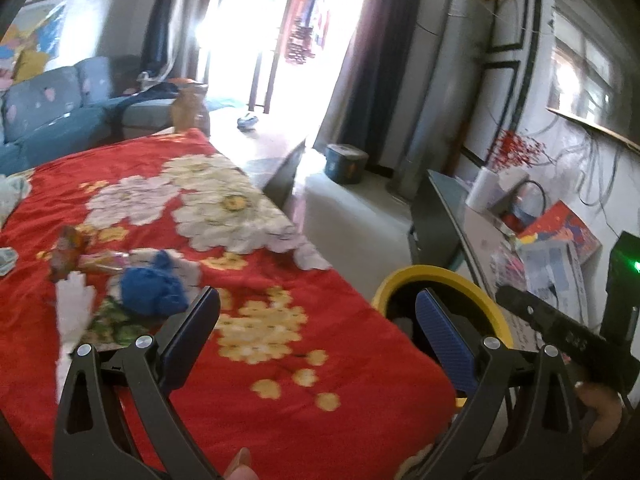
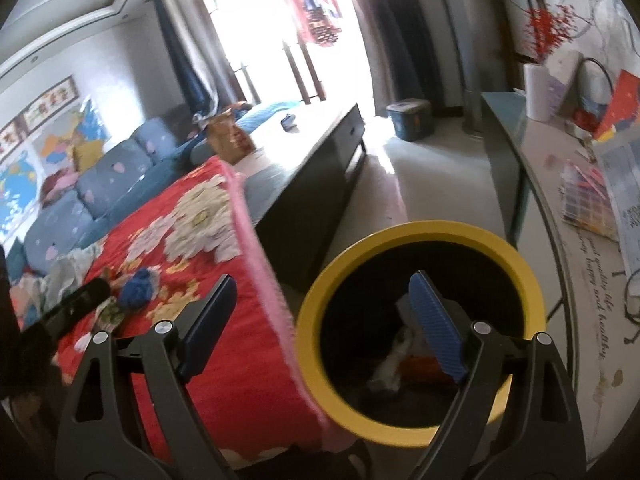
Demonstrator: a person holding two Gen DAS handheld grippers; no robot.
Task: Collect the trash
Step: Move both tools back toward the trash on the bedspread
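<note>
A blue crumpled wad point(image 1: 154, 288) lies on the red flowered blanket point(image 1: 280, 360), next to shiny wrappers point(image 1: 68, 252) and a white paper scrap point(image 1: 74, 308). My left gripper point(image 1: 318, 308) hangs open over the blanket's near part, right of the wad, with nothing between its fingers. The yellow-rimmed bin point(image 2: 420, 228) stands on the floor beside the blanket's edge. Inside it lie crumpled white paper point(image 2: 390, 364) and something orange point(image 2: 420, 364). My right gripper point(image 2: 322, 284) is open and empty above the bin's left rim. The blue wad point(image 2: 138, 284) also shows in the right wrist view.
A dark low table point(image 2: 320, 152) extends beyond the blanket, with a brown jar point(image 1: 190, 110) on it. A blue sofa point(image 1: 48, 112) stands at the left. A side cabinet point(image 2: 560, 184) with papers and a white roll runs along the right wall. A small blue container point(image 1: 346, 162) sits on the floor.
</note>
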